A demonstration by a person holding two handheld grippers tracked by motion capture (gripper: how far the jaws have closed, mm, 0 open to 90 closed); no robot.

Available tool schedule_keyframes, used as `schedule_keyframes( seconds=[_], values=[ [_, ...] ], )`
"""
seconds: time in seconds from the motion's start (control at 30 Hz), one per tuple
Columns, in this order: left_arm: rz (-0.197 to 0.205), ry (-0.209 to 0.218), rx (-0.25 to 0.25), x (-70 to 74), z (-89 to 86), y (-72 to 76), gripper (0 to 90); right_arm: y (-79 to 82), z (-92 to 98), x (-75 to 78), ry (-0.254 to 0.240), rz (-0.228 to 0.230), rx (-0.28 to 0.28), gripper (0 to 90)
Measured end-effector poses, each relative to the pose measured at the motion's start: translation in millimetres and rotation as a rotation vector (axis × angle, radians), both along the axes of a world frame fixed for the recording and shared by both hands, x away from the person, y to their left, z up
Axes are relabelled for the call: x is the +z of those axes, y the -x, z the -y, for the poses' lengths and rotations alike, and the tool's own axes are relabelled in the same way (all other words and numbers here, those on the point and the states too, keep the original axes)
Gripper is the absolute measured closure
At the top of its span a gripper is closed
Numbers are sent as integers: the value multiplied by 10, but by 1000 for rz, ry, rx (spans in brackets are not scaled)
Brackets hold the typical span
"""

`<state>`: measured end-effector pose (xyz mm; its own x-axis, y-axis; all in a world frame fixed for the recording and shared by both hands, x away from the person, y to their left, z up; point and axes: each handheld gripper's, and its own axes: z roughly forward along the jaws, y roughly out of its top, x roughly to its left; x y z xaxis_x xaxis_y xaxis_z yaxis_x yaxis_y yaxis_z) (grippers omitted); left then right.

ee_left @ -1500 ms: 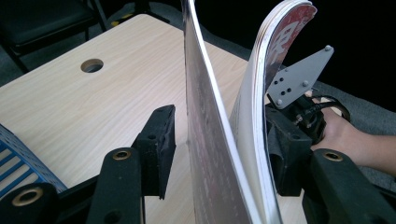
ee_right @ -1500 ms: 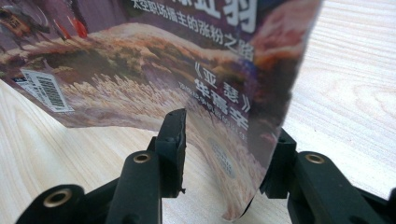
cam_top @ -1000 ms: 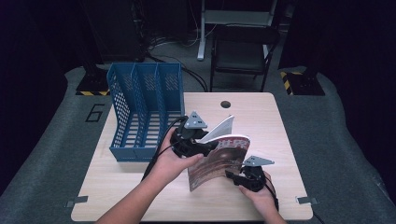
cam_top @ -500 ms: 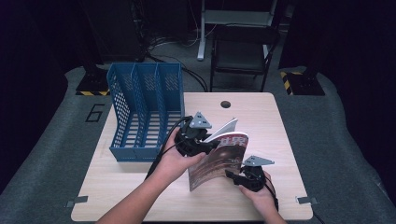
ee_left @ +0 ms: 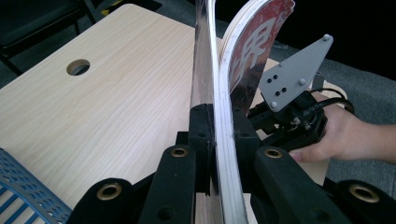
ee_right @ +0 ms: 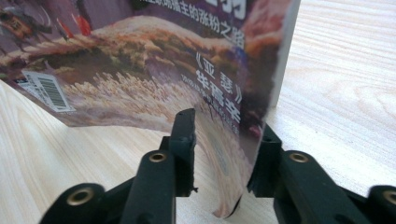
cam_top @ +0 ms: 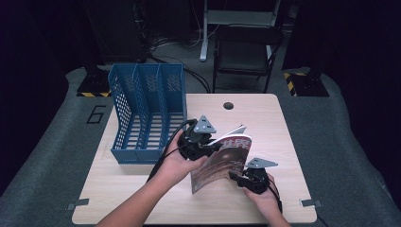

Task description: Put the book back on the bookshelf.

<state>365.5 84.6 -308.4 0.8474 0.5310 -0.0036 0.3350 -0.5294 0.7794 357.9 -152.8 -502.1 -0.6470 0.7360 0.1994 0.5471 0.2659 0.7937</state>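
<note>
Right of the blue file rack [cam_top: 147, 111], near the middle of the wooden table [cam_top: 265, 118], a magazine [cam_top: 222, 163] stands on its lower edge, its cover bowed. At the magazine's upper left edge, nearest the rack, the left gripper [cam_top: 204, 142] has clamped its jaws tight on the pages. At the magazine's lower right corner, farther from the rack, the right gripper [cam_top: 246, 177] has just been closing; one jaw touches the back, while the other stands just off the curved cover, not yet pressing.
</note>
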Motion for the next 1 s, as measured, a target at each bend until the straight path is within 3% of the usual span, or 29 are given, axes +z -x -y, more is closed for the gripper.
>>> schedule_keyframes(
  seconds=[0.13, 0.23, 0.63, 1.0],
  values=[
    [7, -23, -3, -10, -25, 5, 827, 10, -13, 6, 14, -4, 1, 788],
    [8, -17, 0, -17, -37, 16, 832, -1, -15, 1, 21, 1, 22, 807],
    [-17, -72, -25, 39, -6, -14, 838, -5, -9, -6, 17, 2, 0, 765],
    [-52, -123, -31, 92, 32, -54, 838, -6, -11, 1, 20, -1, 16, 768]
  ],
)
